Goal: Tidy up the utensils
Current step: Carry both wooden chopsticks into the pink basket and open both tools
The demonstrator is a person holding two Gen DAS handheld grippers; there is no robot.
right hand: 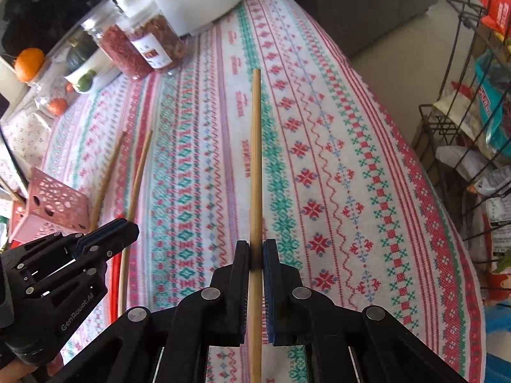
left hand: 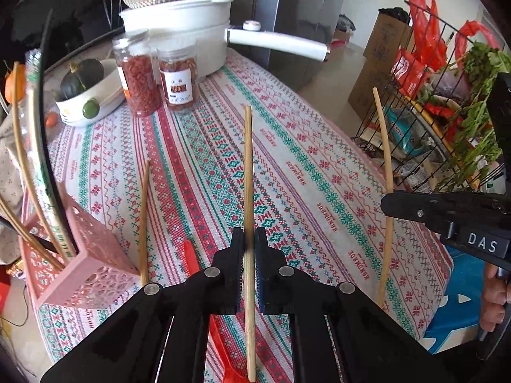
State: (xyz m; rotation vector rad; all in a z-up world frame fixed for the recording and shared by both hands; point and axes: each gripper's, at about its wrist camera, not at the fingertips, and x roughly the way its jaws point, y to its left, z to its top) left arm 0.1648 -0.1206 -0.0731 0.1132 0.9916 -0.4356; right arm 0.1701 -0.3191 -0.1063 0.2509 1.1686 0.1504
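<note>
My left gripper [left hand: 249, 239] is shut on a bamboo chopstick [left hand: 248, 172] and holds it above the patterned tablecloth. My right gripper [right hand: 255, 252] is shut on another chopstick [right hand: 256, 159]; that one also shows in the left wrist view [left hand: 385, 172], with the right gripper [left hand: 388, 204] at the right. A third chopstick [left hand: 143, 223] lies on the cloth beside a pink perforated utensil holder [left hand: 86, 261] that stands at the left with several chopsticks in it. A red utensil [left hand: 194, 261] lies under my left gripper. The left gripper also shows in the right wrist view [right hand: 127, 226].
Two jars of red dried goods [left hand: 140, 76], a white pot with a long handle [left hand: 191, 32] and a bowl with a green squash [left hand: 83, 86] stand at the table's far end. A wire rack with greens and bags [left hand: 447, 95] stands off the table's right edge.
</note>
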